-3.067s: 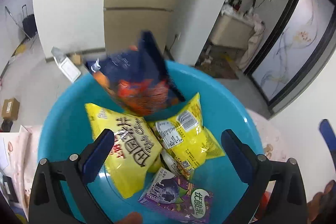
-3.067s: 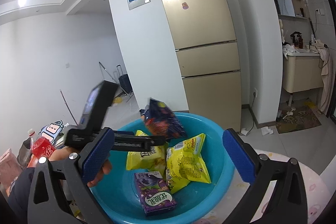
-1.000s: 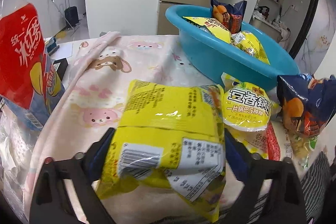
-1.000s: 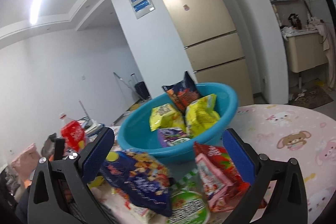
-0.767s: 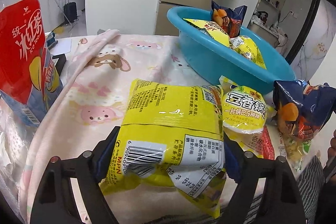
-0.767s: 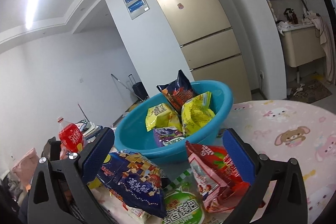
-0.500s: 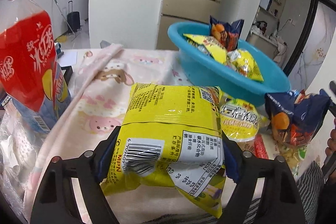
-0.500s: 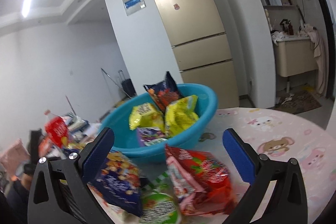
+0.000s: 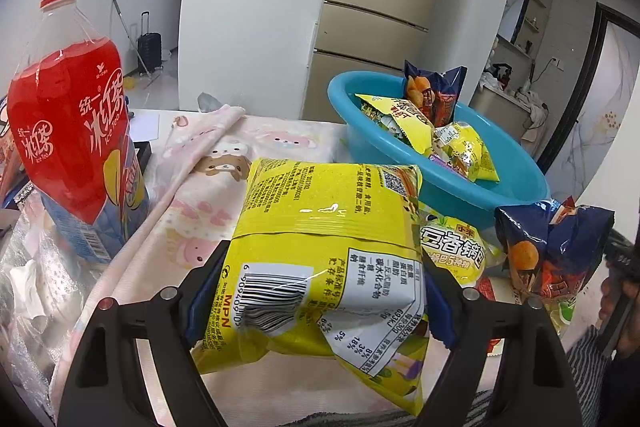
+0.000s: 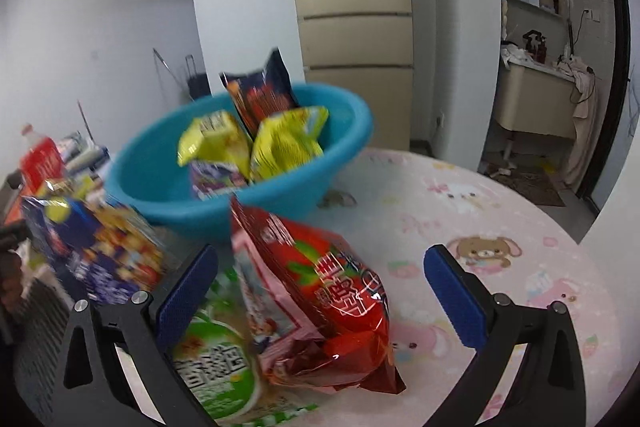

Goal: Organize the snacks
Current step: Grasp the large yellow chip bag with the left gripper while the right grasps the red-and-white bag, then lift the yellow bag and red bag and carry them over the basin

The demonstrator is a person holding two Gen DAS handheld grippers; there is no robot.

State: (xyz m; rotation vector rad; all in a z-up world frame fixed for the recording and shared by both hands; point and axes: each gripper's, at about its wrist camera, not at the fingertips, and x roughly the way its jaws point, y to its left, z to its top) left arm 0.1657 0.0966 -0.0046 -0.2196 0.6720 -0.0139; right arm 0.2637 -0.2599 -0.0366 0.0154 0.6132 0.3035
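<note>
A: Snacks are what this is about; one big yellow bag [image 9: 320, 247] sits between the blue pads of the left gripper [image 9: 320, 291]; both pads press on its sides, about half way open, so the bag is held.

B: Why is it held like that?

A: I think so it can go into the blue tub [image 9: 512, 183]; the tub is behind the bag, a bit to the right; it has yellow bags, a purple pack and a dark blue bag in it already.

B: What about the other gripper?

A: The right gripper [image 10: 320, 291] is wide open; the red bag [image 10: 332, 291] stands up between its pads, closer to the left one; neither pad touches it; I think it is lined up to grab that bag next.

B: What else is on the table?

A: A pink cloth with bears [image 10: 500, 227] covers it; a tall red tea bottle [image 9: 76, 131] stands on the left; a round yellow pack [image 9: 452, 247] lies just beside the held bag; a dark blue bag [image 9: 552, 251] stands near the tub; a green pack [image 10: 216, 367] lies next to the red bag, under the left pad.

B: Is anything in the way?

A: The round yellow pack and the dark blue bag lie between the held bag and the tub, so the bag may need to go up and over them; the green pack could get pinched along with the red bag.
</note>
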